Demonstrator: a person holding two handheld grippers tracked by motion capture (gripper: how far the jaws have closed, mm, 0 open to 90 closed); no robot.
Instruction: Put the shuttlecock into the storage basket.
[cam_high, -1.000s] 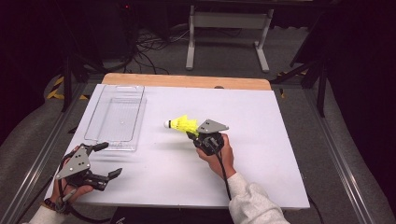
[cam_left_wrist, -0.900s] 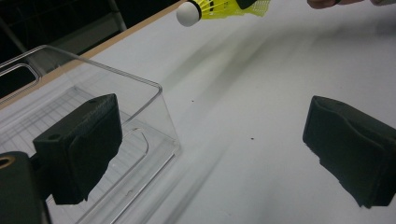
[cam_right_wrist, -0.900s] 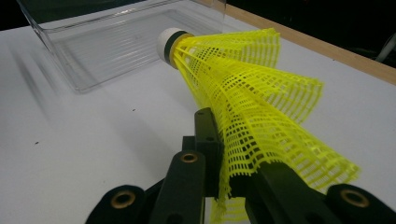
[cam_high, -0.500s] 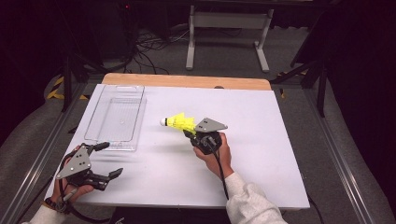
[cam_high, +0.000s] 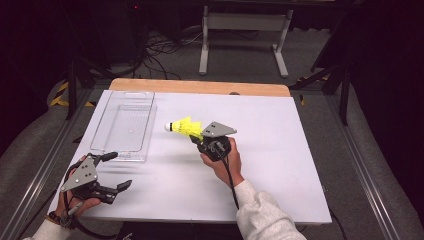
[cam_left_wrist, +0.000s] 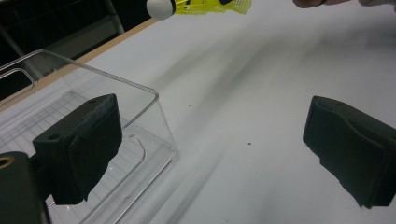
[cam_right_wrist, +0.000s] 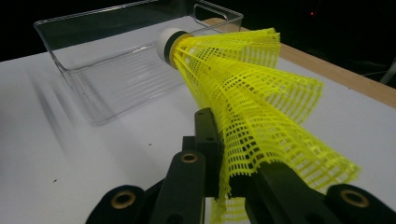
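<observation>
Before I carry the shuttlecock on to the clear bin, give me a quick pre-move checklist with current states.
1. Right tool shut on the shuttlecock by its yellow skirt: ok.
2. Skirt undistorted in the grip: not ok, the mesh is squashed where it is pinched.
3. Shuttlecock lifted off the white table: ok.
4. Clear bin has room inside: ok.
5. Left tool open and out of the path, near the bin's near end: ok.
6. Cork end points toward the bin: ok.

Clear plastic tray (cam_high: 125, 125) on the white table (cam_high: 280, 150) (wooden far edge), metal stand (cam_high: 242, 30) beyond.
</observation>
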